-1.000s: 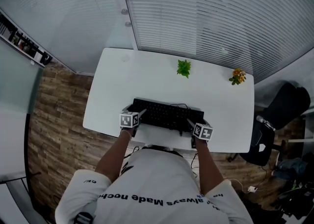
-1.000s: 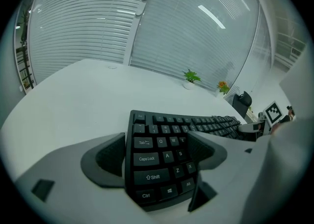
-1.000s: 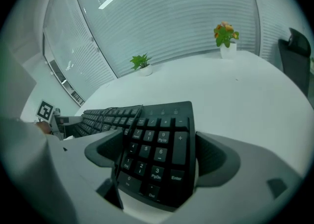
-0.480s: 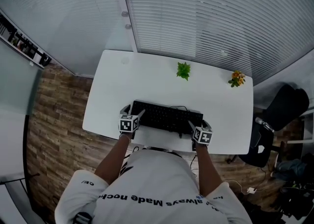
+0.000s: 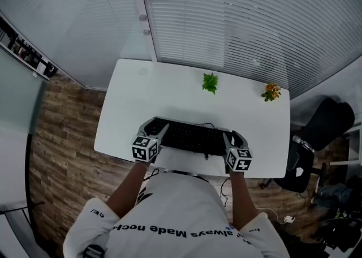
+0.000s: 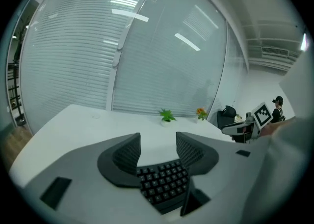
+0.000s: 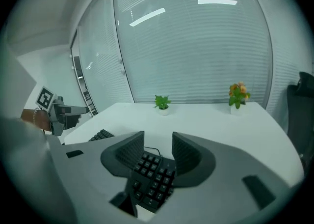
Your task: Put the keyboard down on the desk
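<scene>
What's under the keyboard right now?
Only the white desk shows around the keyboard. The patch directly beneath is covered, so whether anything else lies there cannot be seen.

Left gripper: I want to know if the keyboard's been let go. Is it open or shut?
Open: the left gripper's fingers stand apart, with the keyboard's end low between them.

**Keyboard ends hidden by the claws**

In the head view, the left claw (image 5: 158, 128) and right claw (image 5: 233, 138) cover both ends of the keyboard (image 5: 194, 137), so contact cannot be told. The person's torso (image 5: 181, 217) hides the near edge of the bench (image 5: 169, 81). The key print is unreadable. The shelf items (image 5: 25, 50) are too small to identify.
</scene>
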`<state>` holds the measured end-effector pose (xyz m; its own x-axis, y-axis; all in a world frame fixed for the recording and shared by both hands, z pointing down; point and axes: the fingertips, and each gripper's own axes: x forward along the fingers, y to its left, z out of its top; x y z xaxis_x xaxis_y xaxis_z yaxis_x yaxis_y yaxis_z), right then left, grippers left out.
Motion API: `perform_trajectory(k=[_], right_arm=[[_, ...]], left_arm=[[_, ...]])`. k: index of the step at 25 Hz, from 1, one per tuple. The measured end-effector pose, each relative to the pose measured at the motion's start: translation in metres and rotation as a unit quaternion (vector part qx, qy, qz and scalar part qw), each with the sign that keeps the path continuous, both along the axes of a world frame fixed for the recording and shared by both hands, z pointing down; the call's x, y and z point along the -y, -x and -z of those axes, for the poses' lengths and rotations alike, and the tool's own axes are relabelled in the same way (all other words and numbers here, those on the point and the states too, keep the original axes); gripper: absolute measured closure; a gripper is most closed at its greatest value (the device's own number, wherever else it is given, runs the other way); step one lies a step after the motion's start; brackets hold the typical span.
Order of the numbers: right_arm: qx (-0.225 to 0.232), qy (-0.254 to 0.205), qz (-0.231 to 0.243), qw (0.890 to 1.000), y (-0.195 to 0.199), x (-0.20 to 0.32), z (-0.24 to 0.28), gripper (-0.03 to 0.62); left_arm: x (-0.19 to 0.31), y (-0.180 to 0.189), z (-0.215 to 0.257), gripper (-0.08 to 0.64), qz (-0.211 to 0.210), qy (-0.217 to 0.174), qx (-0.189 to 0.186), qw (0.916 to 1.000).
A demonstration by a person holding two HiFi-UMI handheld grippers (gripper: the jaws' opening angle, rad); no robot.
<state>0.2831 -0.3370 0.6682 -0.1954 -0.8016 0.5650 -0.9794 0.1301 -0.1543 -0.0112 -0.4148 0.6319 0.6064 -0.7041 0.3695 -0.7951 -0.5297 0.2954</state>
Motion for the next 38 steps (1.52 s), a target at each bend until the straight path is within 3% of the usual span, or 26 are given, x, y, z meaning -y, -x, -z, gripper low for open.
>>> perform_trajectory(k=[5,9,16,22,26,38], right_arm=[[-0.018,-0.062,0.037,0.997,0.019,0.009,0.065,0.434],[-0.024,-0.103,0.057,0.993,0.033,0.011,0.114,0.459],[0.001,-0.147,0.088,0.985,0.052,0.005,0.186,0.509],[0.022,-0.184,0.104,0.977,0.064,0.000,0.231,0.531],[-0.007,-0.202,0.116,0.972,0.073,-0.004,0.251,0.540],[-0.040,-0.230,0.133,0.963,0.091,-0.020,0.298,0.581]], left_arm=[[-0.003,-0.018,0.065,0.351,-0.022,-0.073,-0.010,0.9970],[-0.010,-0.031,0.120,0.379,-0.046,-0.138,-0.005,0.9893],[-0.023,-0.044,0.193,0.445,-0.067,-0.198,-0.041,0.9771],[-0.034,-0.047,0.229,0.457,-0.072,-0.212,-0.057,0.9730],[-0.043,-0.051,0.250,0.469,-0.078,-0.226,-0.063,0.9691],[-0.056,-0.048,0.290,0.486,-0.076,-0.251,-0.093,0.9606]])
